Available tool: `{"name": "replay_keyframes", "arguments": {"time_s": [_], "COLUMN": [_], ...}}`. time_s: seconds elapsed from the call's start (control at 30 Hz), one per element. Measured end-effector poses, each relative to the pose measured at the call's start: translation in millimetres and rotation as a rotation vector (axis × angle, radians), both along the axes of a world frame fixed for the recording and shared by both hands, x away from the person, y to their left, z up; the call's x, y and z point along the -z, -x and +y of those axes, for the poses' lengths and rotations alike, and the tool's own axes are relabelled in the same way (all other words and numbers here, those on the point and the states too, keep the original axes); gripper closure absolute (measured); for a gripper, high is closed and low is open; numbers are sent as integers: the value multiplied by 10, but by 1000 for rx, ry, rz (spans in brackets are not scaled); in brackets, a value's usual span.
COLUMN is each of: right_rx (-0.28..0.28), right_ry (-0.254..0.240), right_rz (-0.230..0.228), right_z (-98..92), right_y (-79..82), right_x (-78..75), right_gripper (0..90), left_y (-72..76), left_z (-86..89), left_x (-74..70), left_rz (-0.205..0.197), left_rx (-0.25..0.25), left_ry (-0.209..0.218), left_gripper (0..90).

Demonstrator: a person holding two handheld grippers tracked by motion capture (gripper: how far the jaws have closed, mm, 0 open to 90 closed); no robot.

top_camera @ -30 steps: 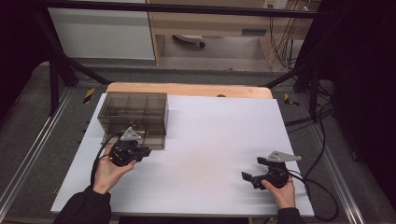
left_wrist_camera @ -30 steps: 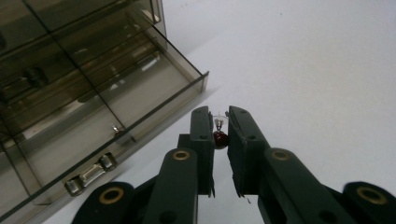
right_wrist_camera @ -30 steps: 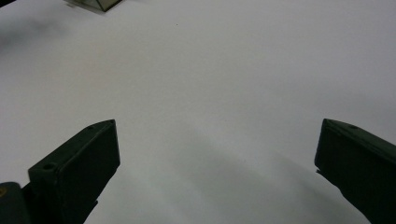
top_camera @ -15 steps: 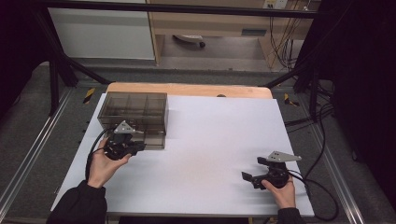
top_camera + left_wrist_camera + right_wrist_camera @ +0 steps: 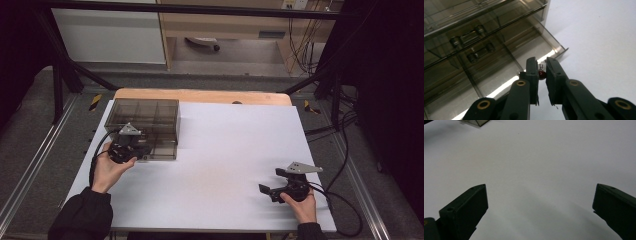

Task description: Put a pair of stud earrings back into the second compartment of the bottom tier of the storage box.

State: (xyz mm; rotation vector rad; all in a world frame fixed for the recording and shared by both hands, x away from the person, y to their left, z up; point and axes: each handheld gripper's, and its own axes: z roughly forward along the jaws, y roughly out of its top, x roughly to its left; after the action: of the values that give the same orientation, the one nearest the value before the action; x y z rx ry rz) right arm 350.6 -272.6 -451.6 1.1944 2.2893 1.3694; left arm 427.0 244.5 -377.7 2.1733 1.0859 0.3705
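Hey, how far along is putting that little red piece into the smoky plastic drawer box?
Done: the small red piece is picked up, pinched in the left gripper. In hand: it hangs at the open drawer of the drawer box. Left: dropping it in, probably shutting the drawer. The right gripper waits open on the table.

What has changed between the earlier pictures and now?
The left gripper moved away from the person and toward the table's left edge, closer to the smoky plastic organizer box, keeping its jaws shut on a small red object. The right gripper stayed open in place.
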Motion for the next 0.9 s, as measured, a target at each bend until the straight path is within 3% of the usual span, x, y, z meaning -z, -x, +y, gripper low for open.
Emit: {"name": "replay_keyframes", "arguments": {"time_s": [0.6,0.9], "right_rx": [-1,-1], "right_ry": [2,1], "right_rz": [-1,-1], "right_z": [0,-1], "right_y": [-3,-2], "right_x": [3,2], "right_gripper": [7,7], "left_y": [-239,-333], "left_z": [125,157], "left_x": [180,291], "left_rz": [-11,8], "left_rx": [-58,-90], "left_ry": [-42,-66], "left_gripper": [801,801]}}
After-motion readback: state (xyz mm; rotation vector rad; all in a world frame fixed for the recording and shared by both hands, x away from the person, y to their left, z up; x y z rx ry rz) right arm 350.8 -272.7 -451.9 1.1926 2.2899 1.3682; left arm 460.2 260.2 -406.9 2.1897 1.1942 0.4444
